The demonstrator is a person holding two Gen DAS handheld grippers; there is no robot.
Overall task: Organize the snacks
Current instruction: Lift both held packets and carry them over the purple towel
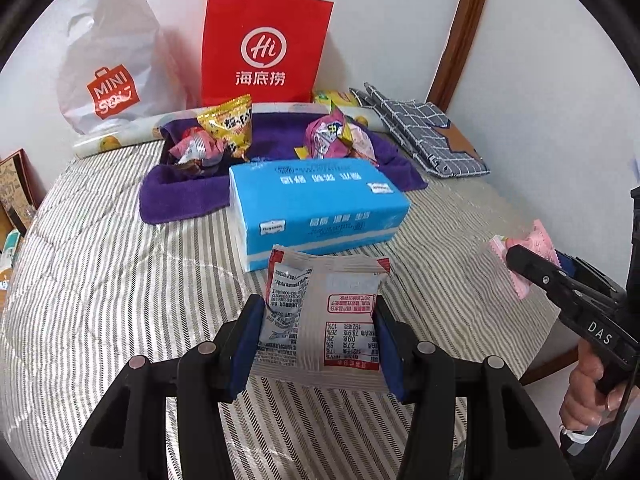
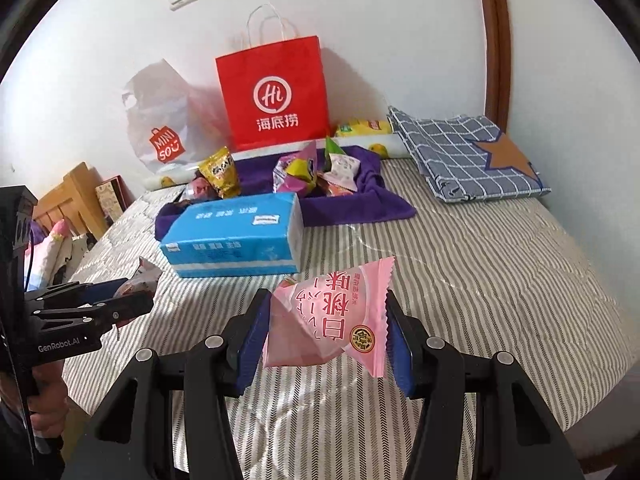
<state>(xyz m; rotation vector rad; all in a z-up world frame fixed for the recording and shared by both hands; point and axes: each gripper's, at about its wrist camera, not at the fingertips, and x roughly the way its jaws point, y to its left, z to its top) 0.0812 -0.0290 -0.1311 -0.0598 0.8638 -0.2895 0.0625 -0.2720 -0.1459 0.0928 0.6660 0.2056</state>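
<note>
While aloft: both packets off the striped bedcover (image 1: 120, 300), each pinched across its width so print faces the lens.
Left gripper (image 1: 316, 340): clamped on a silver snack packet (image 1: 316, 320); crinkled foil, flat and roughly square, red-bordered nutrition panel, serrated top edge.
Right gripper (image 2: 326, 324): clamped on a pink snack packet (image 2: 332, 316); puffy pillow shape, matte film, zigzag-cut seams, gold round seal.
Where held: silver packet at 6 o'clock in the left view, pink one at 6 o'clock in the right view; pink also visible at 3 o'clock of the left view.
Likely destination: purple towel (image 1: 192, 196) at 12 o'clock, bunched into a soft nest, already carrying two heaps of snacks (image 1: 224, 132); probably sorting by kind.
Tissue pack (image 1: 316, 200): blue glossy plastic brick between grippers and towel, seemingly a divider or obstacle to clear.
Red paper bag (image 1: 264, 48): stiff, upright against the wall at 12 o'clock, cord handles.
White plastic bag (image 1: 108, 64): limp, leaning at 11 o'clock.
Checked cloth (image 2: 460, 152): folded flat at 1 o'clock.
</note>
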